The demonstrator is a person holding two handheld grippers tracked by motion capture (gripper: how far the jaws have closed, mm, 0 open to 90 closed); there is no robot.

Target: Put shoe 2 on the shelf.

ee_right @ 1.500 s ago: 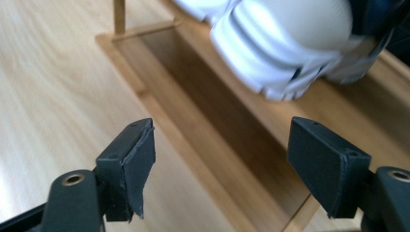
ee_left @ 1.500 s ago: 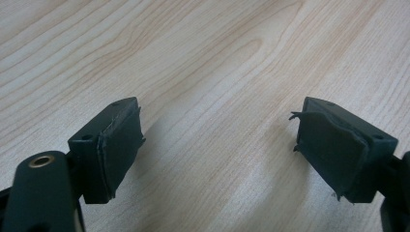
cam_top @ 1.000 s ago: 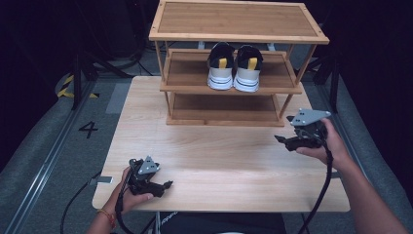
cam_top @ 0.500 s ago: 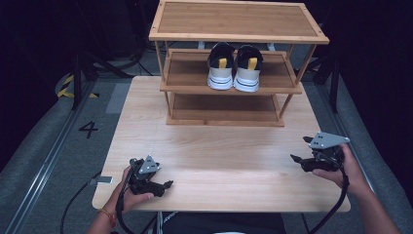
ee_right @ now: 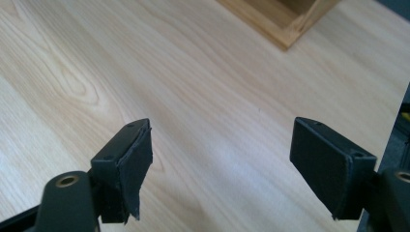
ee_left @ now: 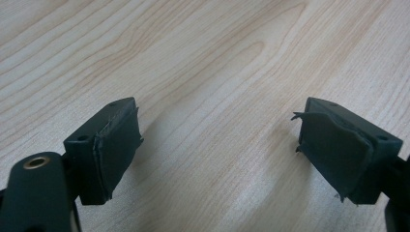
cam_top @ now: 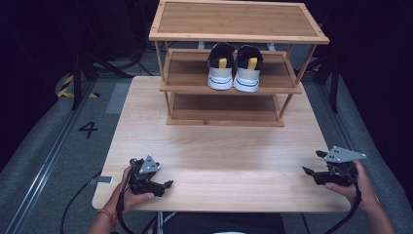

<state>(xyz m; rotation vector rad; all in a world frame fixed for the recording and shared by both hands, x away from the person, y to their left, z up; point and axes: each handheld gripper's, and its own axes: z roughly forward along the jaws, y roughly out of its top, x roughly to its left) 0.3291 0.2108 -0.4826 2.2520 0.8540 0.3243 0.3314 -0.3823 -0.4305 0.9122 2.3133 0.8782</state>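
A pair of black, white and yellow shoes (cam_top: 234, 68) stands side by side on the middle shelf of a wooden three-tier rack (cam_top: 238, 22) at the back of the table. My left gripper (cam_top: 165, 185) rests low near the table's front left edge, open, with bare wood between its pads (ee_left: 118, 145). My right gripper (cam_top: 311, 163) sits near the front right edge, open too, its pads (ee_right: 130, 169) wide apart over bare tabletop. A corner of the rack's base (ee_right: 285, 24) shows at the top of the right gripper view.
The light wooden table (cam_top: 219, 161) lies between the grippers and the rack. Grey floor with a painted number 4 (cam_top: 88, 129) and a rail runs along the left. Cables trail from both grippers off the front edge.
My right gripper has pulled back from near the rack's right side toward the table's front right edge. The left gripper has stayed in place.
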